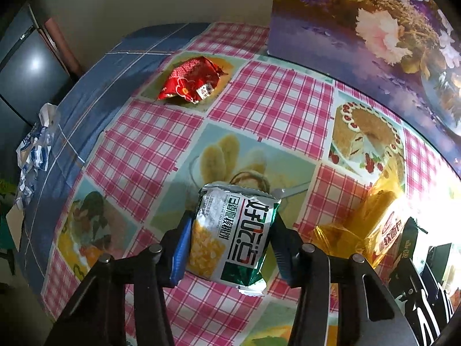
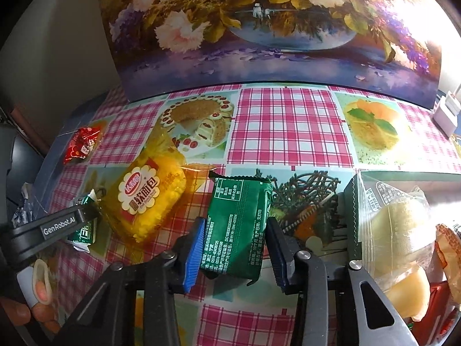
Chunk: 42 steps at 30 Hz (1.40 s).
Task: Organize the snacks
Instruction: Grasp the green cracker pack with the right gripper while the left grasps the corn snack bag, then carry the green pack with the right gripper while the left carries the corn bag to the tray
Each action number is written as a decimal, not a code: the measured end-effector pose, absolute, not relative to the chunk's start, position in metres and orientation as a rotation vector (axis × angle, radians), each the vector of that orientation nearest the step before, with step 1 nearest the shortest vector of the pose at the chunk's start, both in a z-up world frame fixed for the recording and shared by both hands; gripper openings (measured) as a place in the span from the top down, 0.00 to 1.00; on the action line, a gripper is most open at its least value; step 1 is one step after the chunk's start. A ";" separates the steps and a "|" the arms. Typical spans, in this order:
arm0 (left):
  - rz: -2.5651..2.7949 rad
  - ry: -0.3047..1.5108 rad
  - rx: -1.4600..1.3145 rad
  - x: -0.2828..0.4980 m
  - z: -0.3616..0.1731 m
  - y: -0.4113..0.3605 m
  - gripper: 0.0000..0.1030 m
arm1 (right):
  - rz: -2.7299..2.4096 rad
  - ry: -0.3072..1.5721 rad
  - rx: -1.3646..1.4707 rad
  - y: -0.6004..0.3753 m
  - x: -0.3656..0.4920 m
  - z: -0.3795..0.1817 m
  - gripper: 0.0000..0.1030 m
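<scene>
My left gripper (image 1: 230, 248) is shut on a silver and green snack packet (image 1: 233, 230), its blue pads (image 1: 181, 248) pressing both sides just above the checked tablecloth (image 1: 270, 98). My right gripper (image 2: 234, 250) is shut on a dark green packet (image 2: 239, 225) that lies back side up. The right wrist view also shows the left gripper (image 2: 57, 225) at the left with the silver packet (image 2: 83, 230). Between the two sits a yellow bread packet (image 2: 147, 199), also seen at the right of the left wrist view (image 1: 374, 230). A red packet (image 1: 190, 82) lies at the far left corner.
A clear bag of pale snacks (image 2: 397, 230) lies right of the right gripper. A large floral picture (image 2: 259, 28) stands along the table's back edge. A white plug (image 2: 446, 115) sits at the far right. Crumpled blue-white wrapping (image 1: 34, 150) lies at the left edge. A person's fingers (image 2: 37, 288) show lower left.
</scene>
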<state>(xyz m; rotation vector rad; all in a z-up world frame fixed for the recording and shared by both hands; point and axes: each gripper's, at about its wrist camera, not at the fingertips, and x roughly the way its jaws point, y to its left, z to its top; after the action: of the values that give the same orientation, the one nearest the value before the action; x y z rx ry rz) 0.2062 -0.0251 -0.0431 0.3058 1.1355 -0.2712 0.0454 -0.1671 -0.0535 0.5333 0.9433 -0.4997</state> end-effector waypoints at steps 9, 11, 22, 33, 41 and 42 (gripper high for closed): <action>-0.260 1.094 0.295 0.199 -0.022 -0.023 0.49 | -0.485 0.938 0.554 -0.169 0.042 -0.049 0.58; -0.259 1.080 0.299 0.197 -0.017 -0.024 0.49 | -0.482 0.929 0.555 -0.170 0.041 -0.045 0.58; -0.288 1.027 0.312 0.173 0.017 -0.033 0.49 | -0.482 0.893 0.603 -0.174 0.025 -0.023 0.58; -0.362 0.987 0.312 0.126 0.049 -0.046 0.49 | -0.511 0.885 0.648 -0.175 -0.013 0.000 0.58; -0.406 0.959 0.329 0.092 0.061 -0.051 0.49 | -0.559 0.870 0.697 -0.182 -0.050 0.006 0.58; -0.410 0.956 0.331 0.087 0.062 -0.051 0.49 | -0.564 0.867 0.703 -0.182 -0.055 0.007 0.58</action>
<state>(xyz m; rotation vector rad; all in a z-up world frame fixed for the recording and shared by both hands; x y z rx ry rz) 0.0871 -0.0510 0.0615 0.3312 0.9565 -0.4103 -0.0553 -0.1824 0.0067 0.7027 0.8669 -0.5637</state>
